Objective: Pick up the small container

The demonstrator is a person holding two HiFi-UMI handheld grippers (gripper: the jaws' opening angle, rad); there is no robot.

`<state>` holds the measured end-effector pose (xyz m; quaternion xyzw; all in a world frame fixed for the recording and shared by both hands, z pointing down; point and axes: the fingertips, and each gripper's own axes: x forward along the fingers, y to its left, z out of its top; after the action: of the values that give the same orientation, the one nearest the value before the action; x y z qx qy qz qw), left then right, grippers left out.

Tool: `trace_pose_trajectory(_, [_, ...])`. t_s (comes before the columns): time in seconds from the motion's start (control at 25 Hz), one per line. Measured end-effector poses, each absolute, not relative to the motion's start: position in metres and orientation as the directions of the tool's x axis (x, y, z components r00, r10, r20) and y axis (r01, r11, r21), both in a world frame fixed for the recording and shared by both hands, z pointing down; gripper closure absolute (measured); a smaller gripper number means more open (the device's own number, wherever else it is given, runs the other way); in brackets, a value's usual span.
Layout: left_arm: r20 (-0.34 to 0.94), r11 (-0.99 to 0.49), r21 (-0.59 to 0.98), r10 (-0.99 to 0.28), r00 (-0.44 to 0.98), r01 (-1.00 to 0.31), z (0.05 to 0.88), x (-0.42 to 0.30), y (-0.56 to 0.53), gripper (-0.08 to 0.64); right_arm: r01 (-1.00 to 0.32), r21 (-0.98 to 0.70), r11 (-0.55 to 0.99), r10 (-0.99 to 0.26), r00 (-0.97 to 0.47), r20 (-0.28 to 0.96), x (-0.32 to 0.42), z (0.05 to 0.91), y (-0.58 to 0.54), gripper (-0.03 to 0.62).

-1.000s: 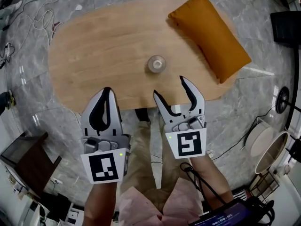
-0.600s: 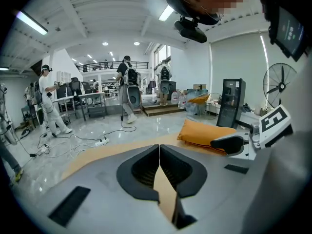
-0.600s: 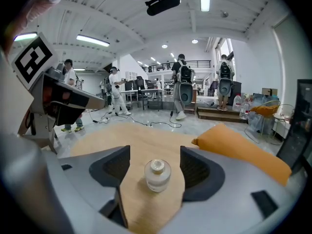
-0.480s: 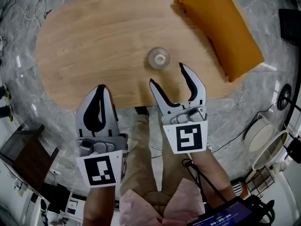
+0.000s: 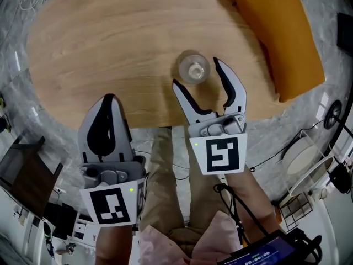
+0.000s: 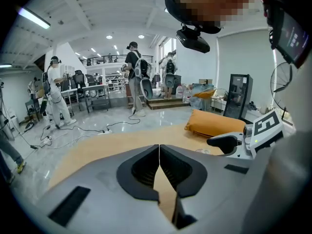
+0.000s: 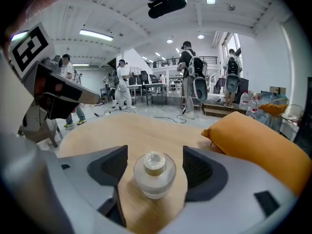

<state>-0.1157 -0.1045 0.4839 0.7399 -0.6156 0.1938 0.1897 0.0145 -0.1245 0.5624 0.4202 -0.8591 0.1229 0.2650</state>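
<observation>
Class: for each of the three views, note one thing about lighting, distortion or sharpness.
Head view: the table is evenly lit, no hard shadows. Left gripper view: fisheye bending, dark corners, lights mirrored in the glossy floor. Right gripper view: same bending; the small container looks sharp.

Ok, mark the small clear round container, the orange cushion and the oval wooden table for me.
small clear round container [image 5: 193,69], head view, on its lid.
orange cushion [image 5: 281,32], head view, middle of its top.
oval wooden table [image 5: 105,48], head view, bare top.
</observation>
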Motion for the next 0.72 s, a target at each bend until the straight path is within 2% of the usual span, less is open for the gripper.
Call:
trace_pose_trajectory(0.2, [0.569, -0.149, 0.036, -0.81, 0.143, -0.988, 0.502, -0.122, -0.094, 0.545, -0.773, 0.02, 0.634, -0.641, -0.511, 0.572, 0.007, 0.578, -0.129, 0.222])
trace_pose_trajectory(0.72, [0.578, -0.119, 0.047, -0.806, 0.125, -0.992, 0.511, -0.131, -0.085, 0.545, -0.745, 0.037, 0.666, -0.616, -0.521, 0.591, -0.006, 0.603, -0.131, 0.222])
